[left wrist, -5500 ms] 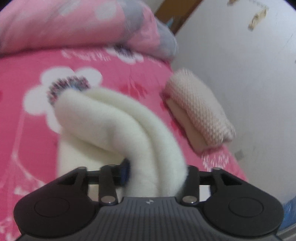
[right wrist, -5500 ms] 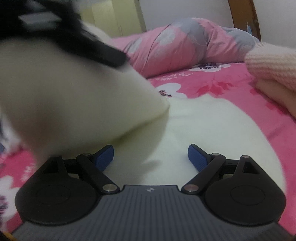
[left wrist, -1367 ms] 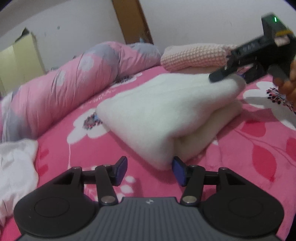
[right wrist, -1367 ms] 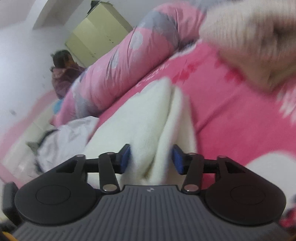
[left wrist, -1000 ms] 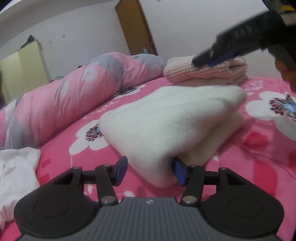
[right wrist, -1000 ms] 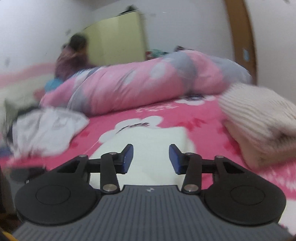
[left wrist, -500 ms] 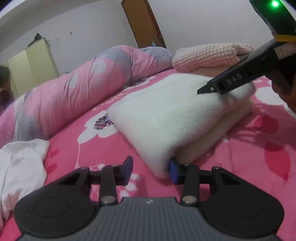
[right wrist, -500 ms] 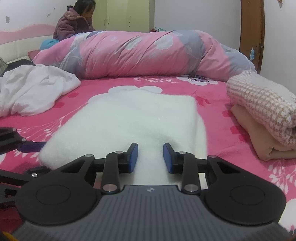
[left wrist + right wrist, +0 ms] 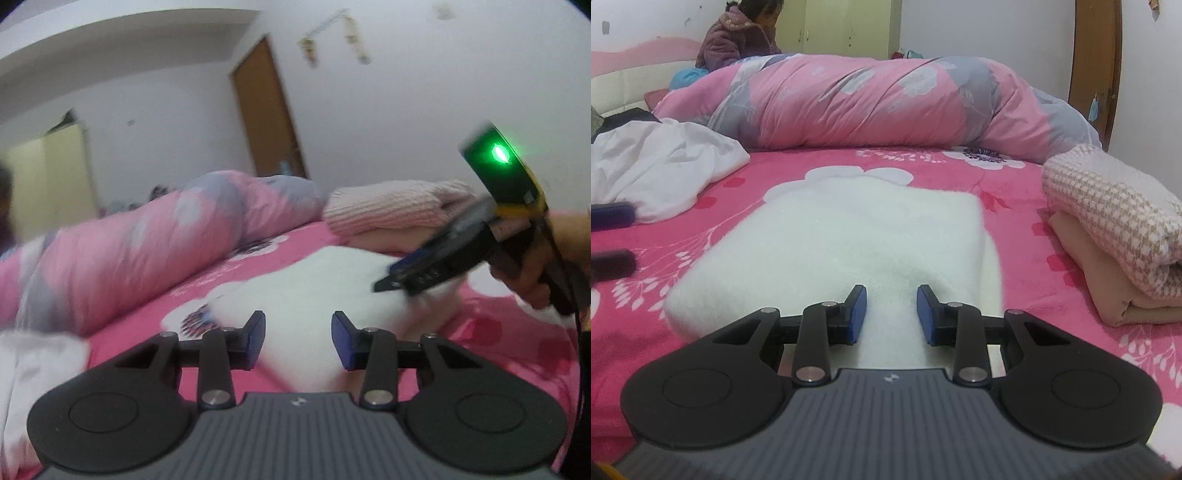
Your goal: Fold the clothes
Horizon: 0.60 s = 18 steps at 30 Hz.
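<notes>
A folded white fleece garment (image 9: 849,229) lies on the pink flowered bed sheet (image 9: 1034,229). My right gripper (image 9: 892,314) sits at one end of it, with a ridge of fleece pinched between its blue pads. In the left wrist view the same gripper (image 9: 391,275), held by a hand (image 9: 528,273), bites the fleece's (image 9: 314,288) far end. My left gripper (image 9: 298,338) is at the opposite end. Its jaws are closing, and the fleece fills the gap and touches both pads. Its fingertips (image 9: 613,216) show at the left edge of the right wrist view.
A pink knit (image 9: 1108,206) lies folded on a peach garment beside the fleece. A rolled pink and grey duvet (image 9: 886,103) runs along the back. A crumpled white garment (image 9: 657,166) lies to one side. A person (image 9: 738,37) sits beyond the duvet.
The left jaws have narrowed onto the fleece's near end, and that gripper has risen and tipped upward. The right gripper came down onto the other end and its jaws narrowed, then held still.
</notes>
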{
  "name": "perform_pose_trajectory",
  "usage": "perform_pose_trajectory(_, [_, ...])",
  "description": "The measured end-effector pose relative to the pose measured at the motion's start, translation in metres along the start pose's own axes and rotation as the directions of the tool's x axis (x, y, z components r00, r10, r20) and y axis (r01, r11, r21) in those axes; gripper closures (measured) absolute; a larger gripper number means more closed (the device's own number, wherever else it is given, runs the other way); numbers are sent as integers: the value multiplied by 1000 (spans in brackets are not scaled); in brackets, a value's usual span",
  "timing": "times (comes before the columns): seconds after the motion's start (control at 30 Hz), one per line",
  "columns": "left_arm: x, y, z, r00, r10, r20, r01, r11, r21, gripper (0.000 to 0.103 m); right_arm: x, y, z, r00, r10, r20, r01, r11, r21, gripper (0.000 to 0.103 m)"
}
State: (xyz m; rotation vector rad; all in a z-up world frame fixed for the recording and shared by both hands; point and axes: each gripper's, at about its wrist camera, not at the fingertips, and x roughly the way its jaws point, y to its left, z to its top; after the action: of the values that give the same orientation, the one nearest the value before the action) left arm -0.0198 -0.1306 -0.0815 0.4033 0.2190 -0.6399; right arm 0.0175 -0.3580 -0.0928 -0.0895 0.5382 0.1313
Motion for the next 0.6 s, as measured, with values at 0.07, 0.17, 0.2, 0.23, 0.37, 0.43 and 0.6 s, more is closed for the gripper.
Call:
perform_pose_trajectory(0.07, [15, -7, -5, 998, -20, -53, 20, 1000, -11, 88, -8, 3, 10, 1000, -4, 8, 4, 1000, -14, 75])
perform_pose_trajectory(0.17, [24, -11, -12, 996, -26, -82, 24, 999, -27, 88, -25, 8, 19, 998, 34, 61, -31, 999, -45, 75])
perform_pose_trajectory(0.2, [26, -13, -15, 996, -33, -88, 31, 999, -25, 87, -28, 10, 20, 997, 43, 65, -40, 998, -57, 75])
perform_pose_trajectory(0.23, [28, -15, -17, 995, -43, -95, 41, 999, -23, 87, -22, 12, 16, 999, 39, 26, -37, 996, -77, 75])
perform_pose_trajectory(0.37, [35, -22, -24, 994, -55, -98, 56, 998, 7, 78, -1, 4, -12, 999, 36, -37, -39, 996, -75, 77])
perform_pose_trajectory(0.43, [36, -25, -24, 993, -63, -98, 65, 998, 15, 67, -1, 1, -3, 997, 38, -67, -41, 998, -45, 77])
perform_pose_trajectory(0.6, [29, -24, -27, 993, -80, -89, 79, 997, -8, 65, -15, 21, 30, 998, 28, -64, -36, 992, -121, 76])
